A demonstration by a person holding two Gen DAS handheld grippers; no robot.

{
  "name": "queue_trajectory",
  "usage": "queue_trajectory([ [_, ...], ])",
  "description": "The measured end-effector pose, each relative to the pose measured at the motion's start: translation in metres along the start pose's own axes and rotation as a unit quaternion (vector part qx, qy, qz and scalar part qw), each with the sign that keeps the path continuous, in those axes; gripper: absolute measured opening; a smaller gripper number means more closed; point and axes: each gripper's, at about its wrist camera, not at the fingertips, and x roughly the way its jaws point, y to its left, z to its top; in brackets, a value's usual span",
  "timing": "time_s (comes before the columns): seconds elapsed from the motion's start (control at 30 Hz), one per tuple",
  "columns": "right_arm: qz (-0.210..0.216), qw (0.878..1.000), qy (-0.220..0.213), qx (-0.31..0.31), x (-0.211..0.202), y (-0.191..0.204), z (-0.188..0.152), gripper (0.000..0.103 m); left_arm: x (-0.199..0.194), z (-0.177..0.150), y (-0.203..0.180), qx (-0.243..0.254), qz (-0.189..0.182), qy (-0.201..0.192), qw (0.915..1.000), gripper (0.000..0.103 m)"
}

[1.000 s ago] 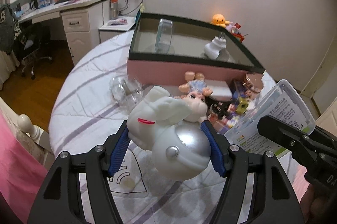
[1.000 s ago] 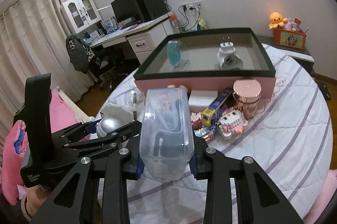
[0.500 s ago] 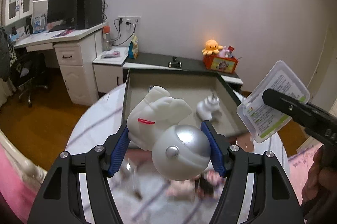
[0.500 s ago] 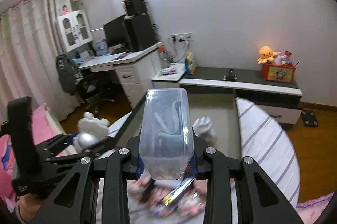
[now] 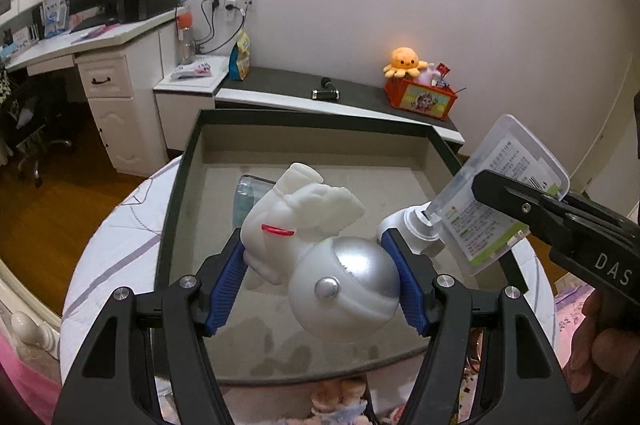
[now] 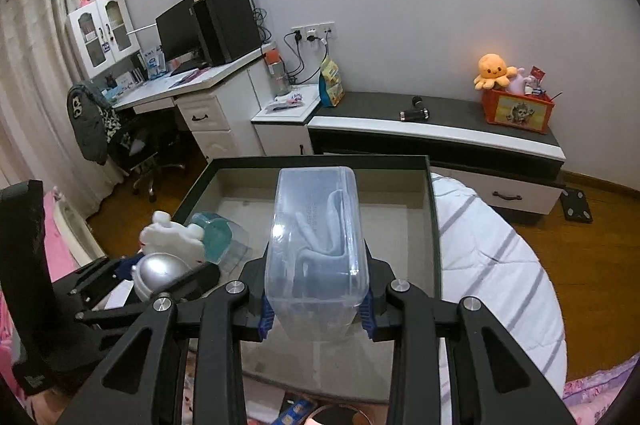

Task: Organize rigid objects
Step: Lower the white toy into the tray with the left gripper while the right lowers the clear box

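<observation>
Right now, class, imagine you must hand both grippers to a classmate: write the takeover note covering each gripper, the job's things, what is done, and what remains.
Left gripper: jaws shut on the white and silver toy figure, held over the box.
Right gripper: jaws shut on the clear plastic case, also above the box.
Already in the box: a clear blue-tinted container and a white plug adapter.
Done: both things are carried to the box.
Left: set both down inside and release, then fetch the small items lying on the bed in front of the box.

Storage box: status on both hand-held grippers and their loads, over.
Left hand-held gripper shut on white figurine. Right hand-held gripper shut on clear plastic case. Both over storage box; teal-lidded container, white plug already inside.
</observation>
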Motion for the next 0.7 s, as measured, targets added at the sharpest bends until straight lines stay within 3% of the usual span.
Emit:
queue_trajectory([
  [0.2, 0.015, 1.0, 0.011, -0.005, 0.018, 0.002, 0.008, 0.034, 0.016, 0.001, -0.001, 0.01, 0.01, 0.017, 0.9997, 0.069],
  [0.23, 0.009, 1.0, 0.02, -0.007, 0.023, 0.003, 0.01, 0.037, 0.017, 0.001, 0.0, 0.012, 0.013, 0.02, 0.9996, 0.074],
  [0.27, -0.001, 0.999, 0.03, -0.01, 0.027, 0.004, 0.009, 0.057, 0.019, 0.001, 0.0, 0.015, 0.018, 0.022, 0.9995, 0.079],
  [0.3, -0.003, 0.999, 0.032, -0.009, 0.029, 0.003, 0.008, 0.086, 0.018, 0.001, -0.001, 0.017, 0.023, 0.02, 0.9994, 0.09],
  [0.33, -0.006, 1.0, 0.029, -0.005, 0.03, 0.001, 0.007, 0.092, 0.016, 0.001, -0.001, 0.018, 0.024, 0.015, 0.9994, 0.101],
  [0.4, -0.01, 1.0, 0.027, 0.001, 0.028, -0.001, 0.002, 0.101, 0.011, 0.001, -0.001, 0.021, 0.03, -0.001, 0.9993, 0.103],
  [0.7, -0.006, 0.999, 0.002, 0.046, 0.003, -0.007, -0.005, 0.103, -0.013, -0.004, 0.008, -0.001, 0.036, -0.023, 0.9991, 0.103],
])
